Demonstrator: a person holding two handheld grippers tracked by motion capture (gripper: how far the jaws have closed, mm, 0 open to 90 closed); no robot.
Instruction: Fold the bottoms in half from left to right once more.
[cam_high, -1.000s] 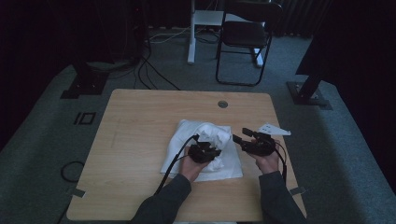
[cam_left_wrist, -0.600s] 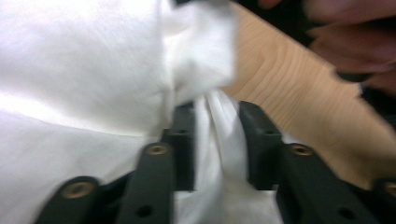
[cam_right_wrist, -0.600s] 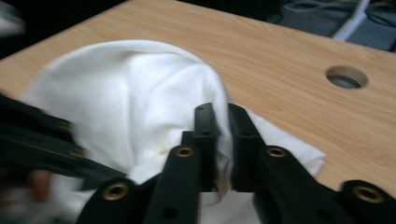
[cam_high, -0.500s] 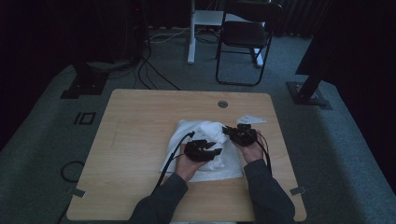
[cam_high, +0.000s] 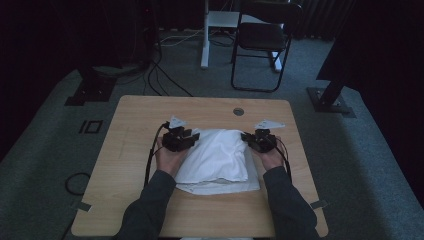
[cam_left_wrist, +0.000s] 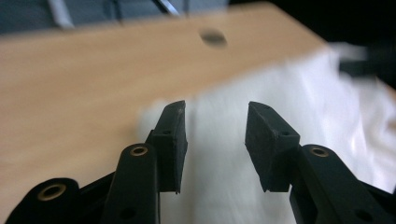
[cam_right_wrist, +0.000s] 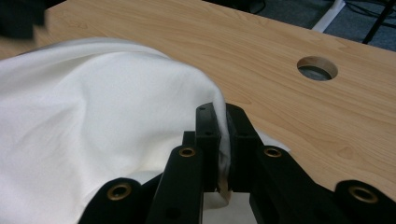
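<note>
Right gripper view: right gripper (cam_right_wrist: 223, 140) clamped on white cloth (cam_right_wrist: 93, 116); left gripper (cam_left_wrist: 215, 140) apart, no readable writing.

Worktop (cam_high: 140, 145) bare left of, beyond and right of the white cloth (cam_high: 215, 160); passage unobstructed there. Cable hole (cam_high: 238, 111) lies near far edge. The cloth heap occupies the centre between both hands.
</note>
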